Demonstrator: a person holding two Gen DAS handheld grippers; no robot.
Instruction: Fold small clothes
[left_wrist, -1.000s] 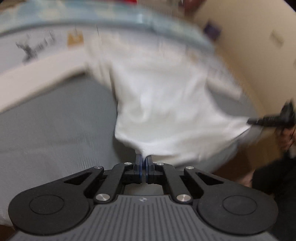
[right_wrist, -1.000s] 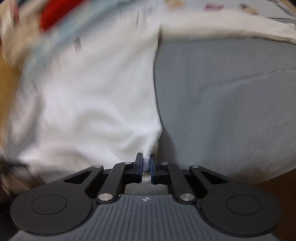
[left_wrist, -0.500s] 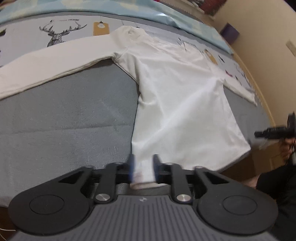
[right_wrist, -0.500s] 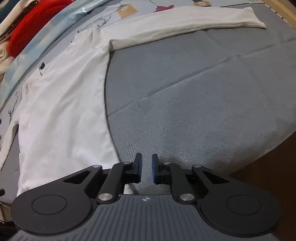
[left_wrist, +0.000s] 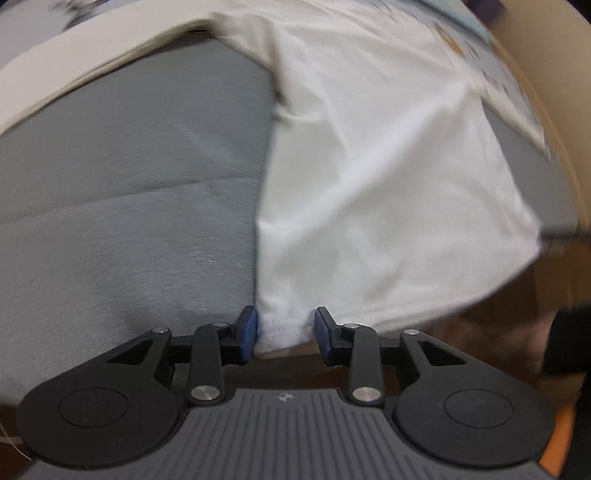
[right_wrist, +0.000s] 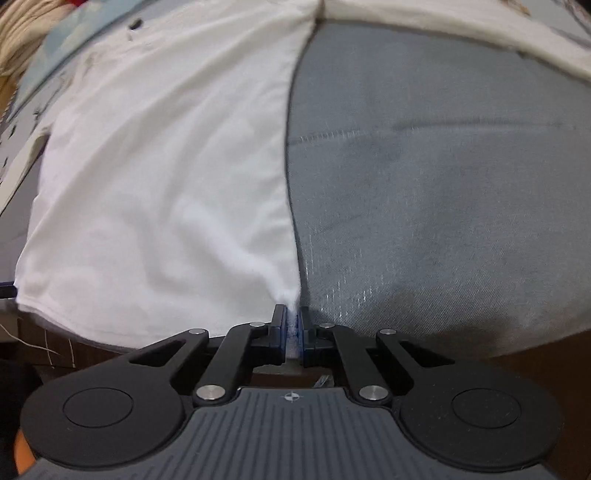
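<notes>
A white long-sleeved shirt (left_wrist: 376, 177) lies spread on a grey cloth surface (left_wrist: 129, 206), its hem toward me. My left gripper (left_wrist: 284, 328) is open, with the shirt's left hem corner lying between its blue pads. In the right wrist view the shirt (right_wrist: 166, 166) fills the left half. My right gripper (right_wrist: 293, 325) is shut on the shirt's right hem corner, which bunches into the pads. One sleeve (left_wrist: 74, 77) stretches left, the other sleeve (right_wrist: 461, 33) stretches right along the far side.
The grey surface's near edge (right_wrist: 480, 343) drops off just beyond my right gripper. Patterned light-blue bedding (right_wrist: 62, 48) lies past the shirt's collar. A beige wall (left_wrist: 554, 55) stands at the right.
Both grippers opened and let go of the hem about half a second ago. Since then the right gripper has closed on its hem corner again and the left has opened wider around its corner.
</notes>
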